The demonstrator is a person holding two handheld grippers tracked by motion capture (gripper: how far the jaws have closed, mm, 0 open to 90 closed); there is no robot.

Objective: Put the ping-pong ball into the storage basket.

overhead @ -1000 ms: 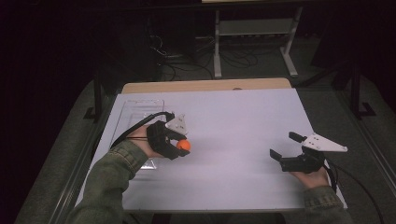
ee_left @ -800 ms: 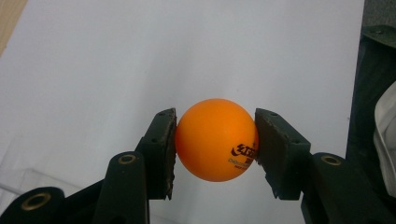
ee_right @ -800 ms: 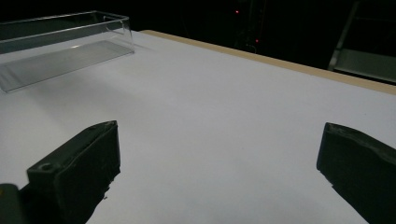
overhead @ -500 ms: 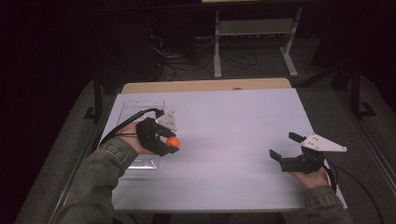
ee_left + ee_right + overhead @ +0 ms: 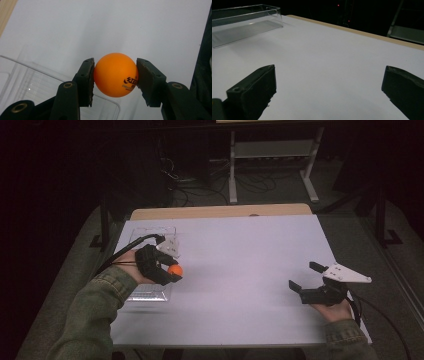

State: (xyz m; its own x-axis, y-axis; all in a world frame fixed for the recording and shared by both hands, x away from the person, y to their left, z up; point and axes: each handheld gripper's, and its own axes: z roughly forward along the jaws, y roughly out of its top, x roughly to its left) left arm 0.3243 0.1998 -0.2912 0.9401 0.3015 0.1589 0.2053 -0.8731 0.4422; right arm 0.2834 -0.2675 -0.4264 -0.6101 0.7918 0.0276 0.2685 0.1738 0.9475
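One orange ball [image 5: 115, 74] is held tight between the two black pads of the left tongs [image 5: 115, 77]. It is squeezed from both sides, with some printed letters seen low on its right side. In the high view the ball [image 5: 175, 269] is seen at the tip of the left tongs [image 5: 172, 270], lifted off the white table [image 5: 240, 270].

Just beside and partly under these tongs, a clear plastic box [image 5: 150, 292] is set on the table. In the left gripper view its clear rim [image 5: 50, 75] is seen below and behind the left pad. The ball is not in the box yet.

So the picking up looks done. The putting down is judged to be left, most likely into the clear box.

Well apart from the ball, the right tongs [image 5: 304, 277] are held wide, with nothing between them. In the right gripper view the box [image 5: 244, 23] is seen far ahead of them.
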